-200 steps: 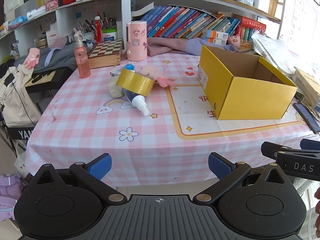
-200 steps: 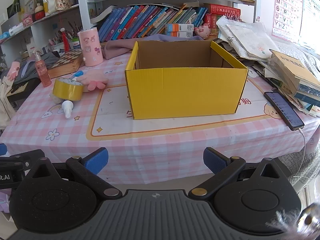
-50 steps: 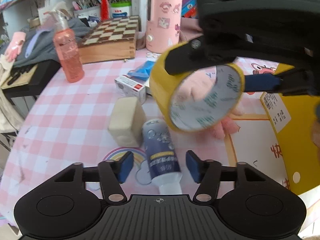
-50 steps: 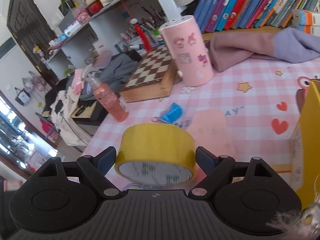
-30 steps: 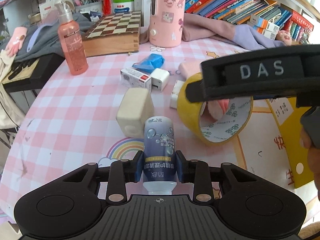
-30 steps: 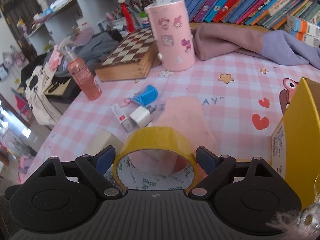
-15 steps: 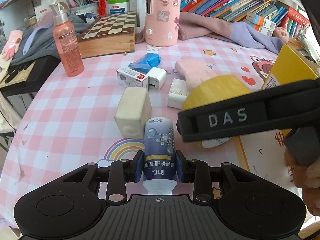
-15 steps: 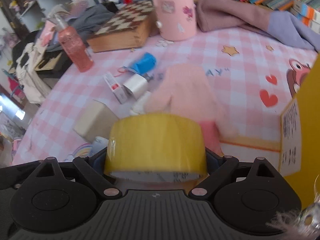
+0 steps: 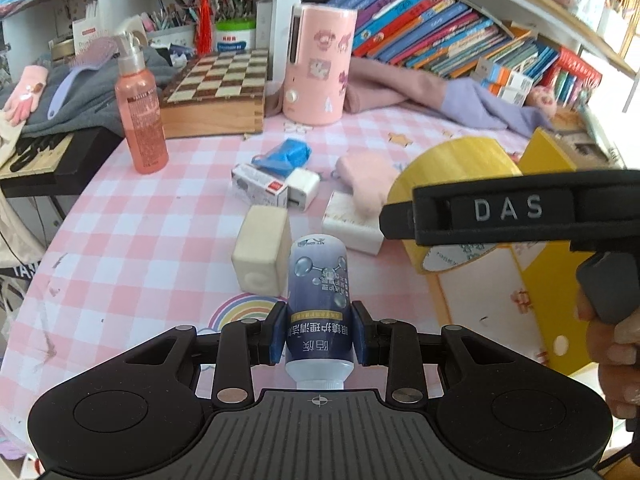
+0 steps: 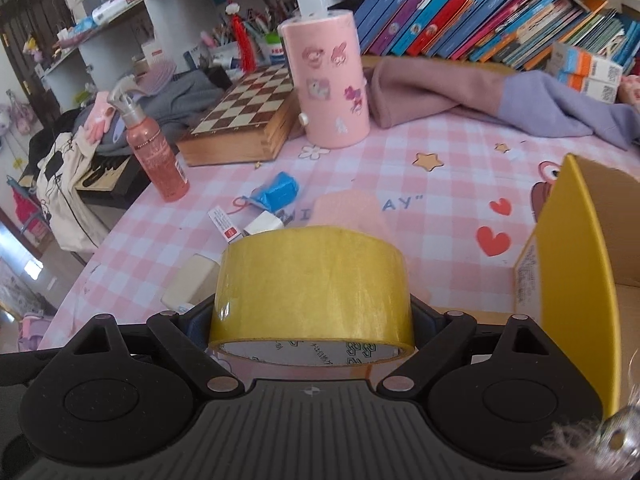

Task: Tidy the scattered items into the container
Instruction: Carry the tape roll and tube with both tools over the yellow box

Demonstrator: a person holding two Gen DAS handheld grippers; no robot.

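Note:
My left gripper [image 9: 319, 338] is shut on a dark blue bottle [image 9: 319, 304] with a white cap, lying cap toward me on the pink checked tablecloth [image 9: 120, 240]. My right gripper [image 10: 312, 320] is shut on a wide roll of yellow tape [image 10: 312, 284], held above the table; the same roll [image 9: 452, 164] shows at the right of the left wrist view behind the right gripper's black body. The yellow cardboard box [image 10: 576, 280] stands open just right of the tape. A cream block [image 9: 262, 254], two small white boxes [image 9: 260, 184], a blue pouch [image 9: 286, 154] and a pink glove [image 9: 364, 172] lie scattered.
A pink pump bottle [image 9: 140, 120], a wooden chessboard box [image 9: 218, 94] and a pink cylinder [image 9: 318, 66] stand at the back. Purple cloth [image 10: 520, 100] lies under a shelf of books. A person's hand [image 9: 616, 360] holds the right gripper's grip.
The right gripper has carried the tape roll to the right, toward the yellow box, and tilted it so its outer band faces the camera. The left gripper has stayed shut on the blue bottle.

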